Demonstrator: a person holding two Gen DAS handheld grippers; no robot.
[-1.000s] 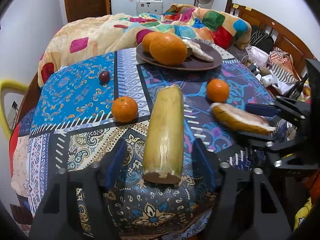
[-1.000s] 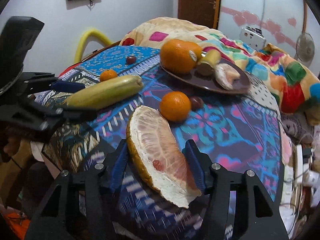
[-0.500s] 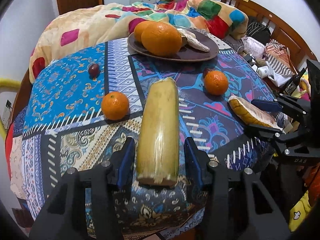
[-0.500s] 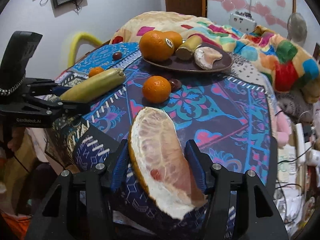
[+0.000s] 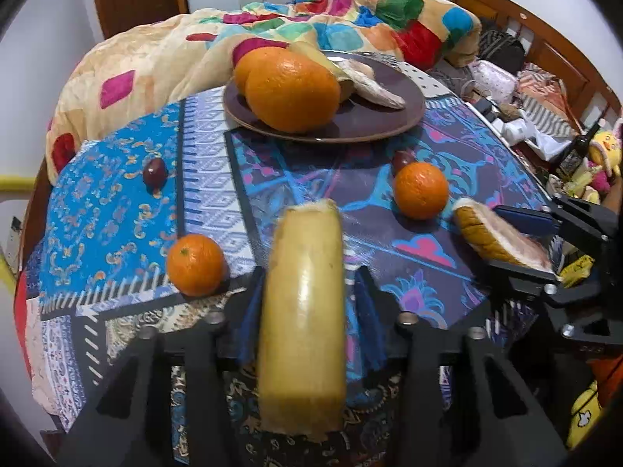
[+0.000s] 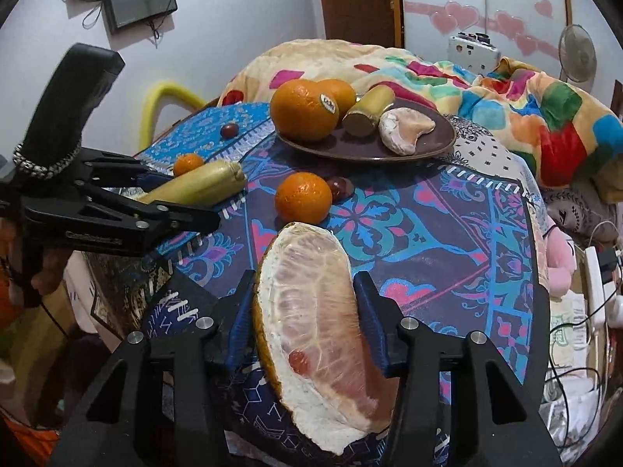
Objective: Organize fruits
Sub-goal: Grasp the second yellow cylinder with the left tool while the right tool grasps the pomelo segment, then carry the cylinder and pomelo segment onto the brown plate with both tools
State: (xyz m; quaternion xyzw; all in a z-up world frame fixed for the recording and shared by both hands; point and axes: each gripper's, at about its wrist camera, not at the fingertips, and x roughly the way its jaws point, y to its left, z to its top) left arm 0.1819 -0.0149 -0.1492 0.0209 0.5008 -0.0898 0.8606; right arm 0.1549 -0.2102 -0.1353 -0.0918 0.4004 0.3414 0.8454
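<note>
Compared with one second ago, the jaws of the left gripper (image 5: 307,303) have just been closing, and now its blue pads touch both sides of the long yellow-green fruit (image 5: 301,311), so it is grasped. In the left wrist view this fruit now fills more of the lower centre of the frame, and its near cut end is lower than before. The jaws of the right gripper (image 6: 305,311) have also been closing; the pads are now pressed on the pomelo wedge (image 6: 317,334), where earlier a small gap showed on each side.

The brown plate (image 5: 389,116) sits in the upper centre of the left wrist view, at the far side of the patterned tablecloth (image 5: 109,202). On it the large orange (image 5: 292,95) hides most of what lies behind. The right wrist view shows the plate more fully: a second orange (image 6: 338,93), a short yellow-green piece (image 6: 370,111) and a peeled pale segment (image 6: 403,130).

Only the left wrist view shows clearly the small orange (image 5: 196,264) at the lower left and the dark red small fruit (image 5: 154,171) in the left part of the frame. The loose orange (image 6: 303,202) in the middle of the cloth has another dark fruit (image 6: 339,187) touching it, best seen in the right wrist view.
</note>
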